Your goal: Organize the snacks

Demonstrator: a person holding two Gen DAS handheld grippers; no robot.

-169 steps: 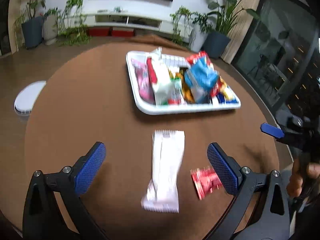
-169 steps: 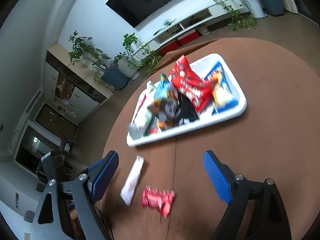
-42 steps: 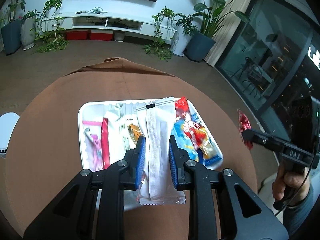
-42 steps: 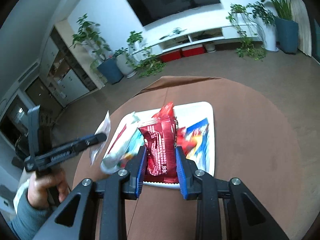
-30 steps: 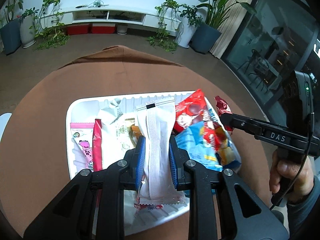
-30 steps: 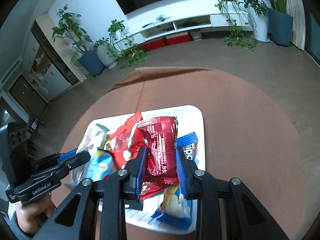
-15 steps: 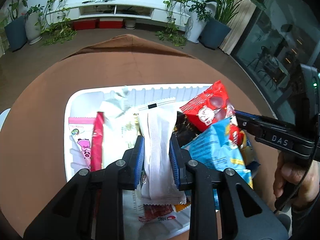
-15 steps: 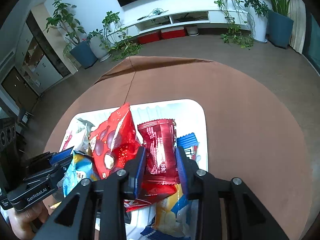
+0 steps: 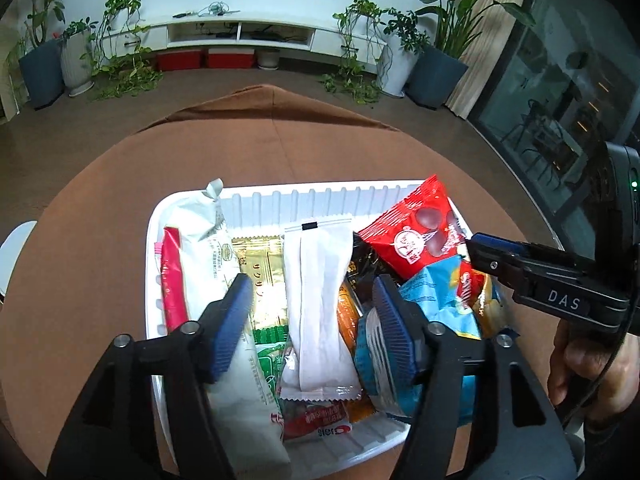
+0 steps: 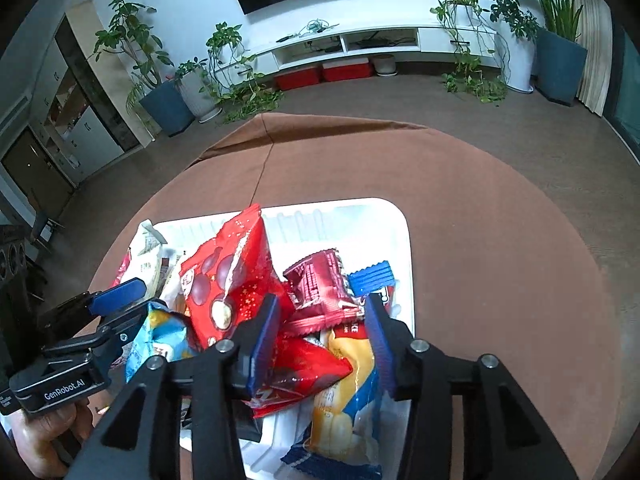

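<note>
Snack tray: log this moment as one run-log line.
left hand-held gripper: opening, white packet released | right hand-held gripper: opening, dark red packet released | both packets in tray

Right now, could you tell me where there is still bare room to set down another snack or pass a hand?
The white tray is crowded; only a strip along its far ribbed wall, behind the white packet and the red chocolate bag, is bare. The brown tablecloth beyond and right of the tray is free. Both the left gripper and right gripper hang over the pile, jaws opening.

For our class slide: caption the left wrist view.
Left hand-held gripper opening over a white snack packet in the tray.
</note>
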